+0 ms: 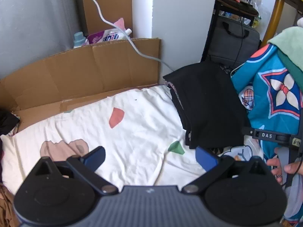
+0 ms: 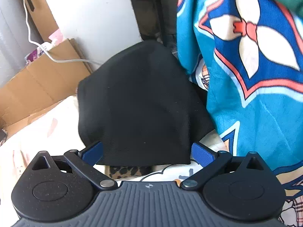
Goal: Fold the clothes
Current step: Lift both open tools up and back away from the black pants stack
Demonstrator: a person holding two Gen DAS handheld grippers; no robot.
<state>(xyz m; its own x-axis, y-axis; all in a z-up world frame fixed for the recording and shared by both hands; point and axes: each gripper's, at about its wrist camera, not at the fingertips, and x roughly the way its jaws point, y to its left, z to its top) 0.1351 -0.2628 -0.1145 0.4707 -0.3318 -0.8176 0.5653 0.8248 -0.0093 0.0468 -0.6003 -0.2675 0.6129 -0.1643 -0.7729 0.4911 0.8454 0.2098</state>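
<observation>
Black folded garment (image 2: pixel 136 102) lies ahead of the wide-spread right tool (image 2: pixel 148 154); left tool (image 1: pixel 150 157) hovers equally wide

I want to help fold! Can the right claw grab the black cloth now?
Probably yes. The right claw is open, and the folded black cloth lies right ahead between its fingers, with nothing lying over its near edge.

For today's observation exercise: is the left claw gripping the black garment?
No, the left claw is open over the white bedding, beside the black garment.
</observation>
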